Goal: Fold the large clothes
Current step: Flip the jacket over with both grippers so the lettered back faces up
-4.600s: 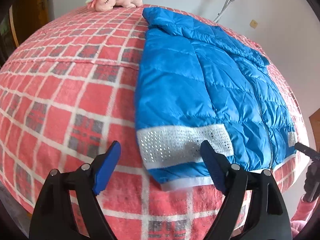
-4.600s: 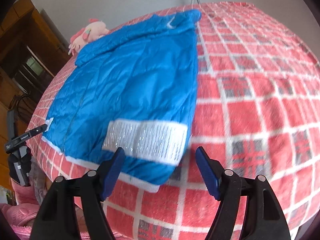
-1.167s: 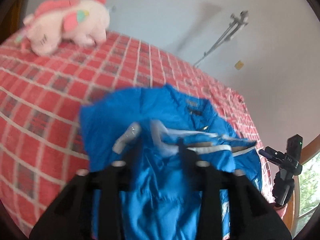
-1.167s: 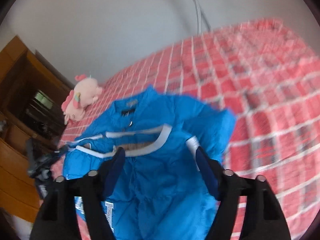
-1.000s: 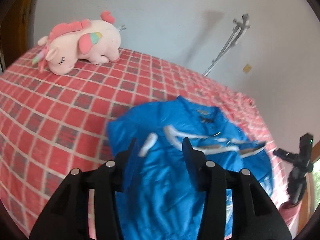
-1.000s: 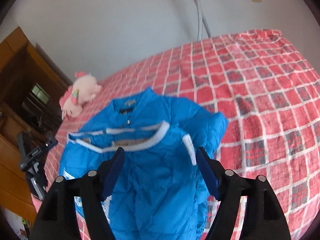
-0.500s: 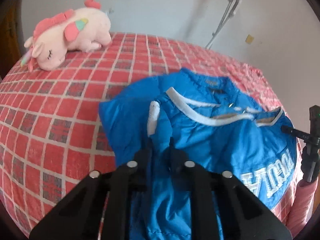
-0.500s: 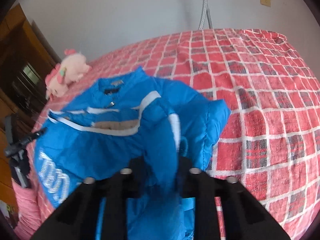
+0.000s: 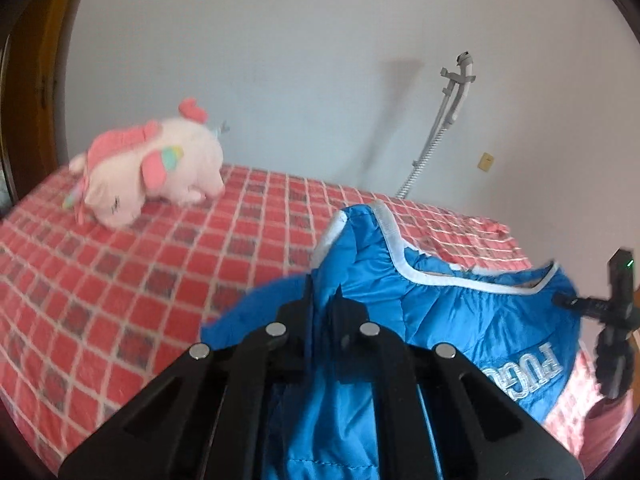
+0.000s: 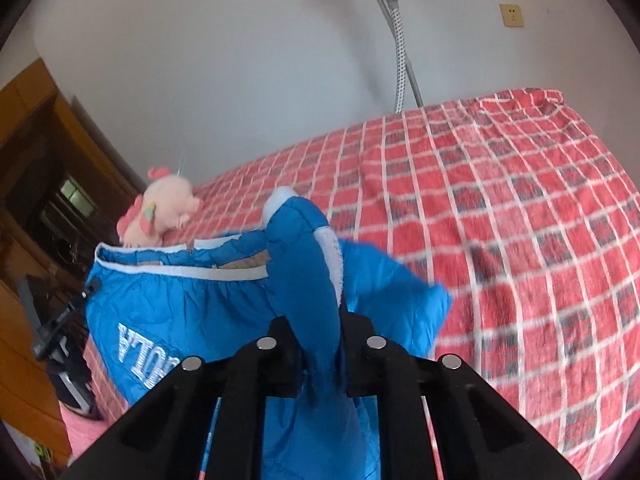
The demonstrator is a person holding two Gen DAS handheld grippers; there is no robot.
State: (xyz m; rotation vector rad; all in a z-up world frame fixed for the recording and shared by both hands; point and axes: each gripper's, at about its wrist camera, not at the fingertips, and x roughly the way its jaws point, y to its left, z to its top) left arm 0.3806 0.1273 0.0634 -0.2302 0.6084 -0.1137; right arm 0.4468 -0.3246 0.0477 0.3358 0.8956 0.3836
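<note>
Left wrist view: we are lifting the jacket (image 9: 460, 320) off the bed (image 9: 120, 280) near the plush (image 9: 152, 168), both grippers' jaws now clenched on its hem, starting the fold.

My left gripper (image 9: 323, 304) is clamped on a fold of the blue jacket (image 9: 460, 328), lifted above the red checked bedspread (image 9: 120, 280). A pink plush unicorn (image 9: 152, 168) lies far left by the wall.

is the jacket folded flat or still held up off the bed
Held up, not flat. Both tools, left and right, are shut on the jacket, lifting its white-trimmed hem above the bed.
</note>
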